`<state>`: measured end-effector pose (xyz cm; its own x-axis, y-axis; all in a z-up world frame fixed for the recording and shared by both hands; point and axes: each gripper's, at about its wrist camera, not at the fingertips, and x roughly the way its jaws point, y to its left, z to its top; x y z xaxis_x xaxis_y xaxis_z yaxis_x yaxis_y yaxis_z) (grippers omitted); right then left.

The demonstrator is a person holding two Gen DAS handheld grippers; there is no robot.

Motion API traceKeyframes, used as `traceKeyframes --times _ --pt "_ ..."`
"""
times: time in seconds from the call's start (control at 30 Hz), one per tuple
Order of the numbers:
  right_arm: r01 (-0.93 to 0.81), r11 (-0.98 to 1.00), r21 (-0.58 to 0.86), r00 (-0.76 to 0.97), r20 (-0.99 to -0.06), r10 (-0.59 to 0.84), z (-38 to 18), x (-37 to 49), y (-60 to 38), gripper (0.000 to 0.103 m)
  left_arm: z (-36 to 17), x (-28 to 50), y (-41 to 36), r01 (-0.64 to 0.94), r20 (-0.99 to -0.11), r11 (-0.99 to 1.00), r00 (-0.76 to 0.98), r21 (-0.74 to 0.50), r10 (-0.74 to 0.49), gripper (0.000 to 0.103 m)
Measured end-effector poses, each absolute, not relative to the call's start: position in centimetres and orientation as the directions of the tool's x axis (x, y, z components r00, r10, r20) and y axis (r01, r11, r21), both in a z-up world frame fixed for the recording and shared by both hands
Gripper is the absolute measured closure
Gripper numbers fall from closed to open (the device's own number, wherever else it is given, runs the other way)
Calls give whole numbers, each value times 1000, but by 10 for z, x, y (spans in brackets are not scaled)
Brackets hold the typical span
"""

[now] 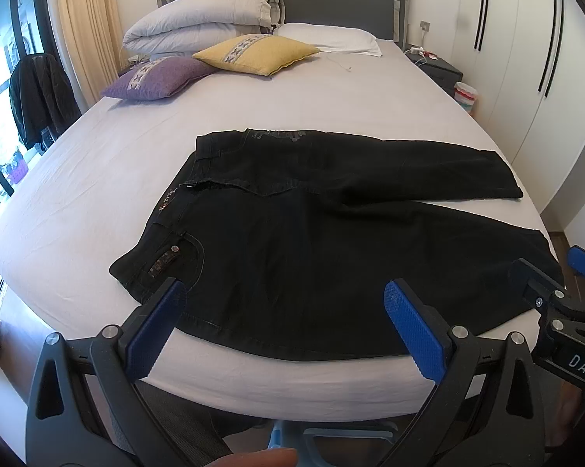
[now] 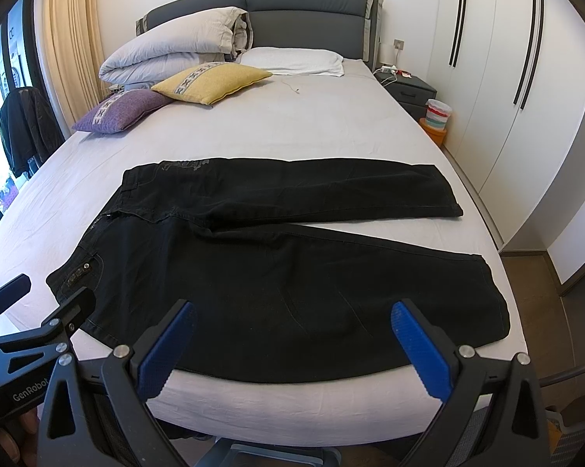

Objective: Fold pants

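I am looking at black jeans (image 2: pixel 277 272) lying on a pale lavender-grey sheet (image 2: pixel 292 124). My left gripper (image 1: pixel 288 319) and right gripper (image 2: pixel 292 334) are showing blue ribbed pads on black frames. At eleven o'clock a yellow cushion (image 2: pixel 210 81) and a purple cushion (image 2: pixel 117 111) are each wearing a grey-and-white patterned band.

Matt black denim pants (image 1: pixel 331 241)
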<state>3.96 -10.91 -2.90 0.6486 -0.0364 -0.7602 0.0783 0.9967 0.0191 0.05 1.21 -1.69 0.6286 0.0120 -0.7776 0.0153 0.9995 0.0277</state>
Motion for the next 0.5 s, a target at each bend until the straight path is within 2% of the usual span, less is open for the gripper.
traceKeyframes --times 0.5 --pt "78 997 18 647 -761 -37 -29 39 -110 0 -18 0 13 16 -778 1000 628 26 11 0"
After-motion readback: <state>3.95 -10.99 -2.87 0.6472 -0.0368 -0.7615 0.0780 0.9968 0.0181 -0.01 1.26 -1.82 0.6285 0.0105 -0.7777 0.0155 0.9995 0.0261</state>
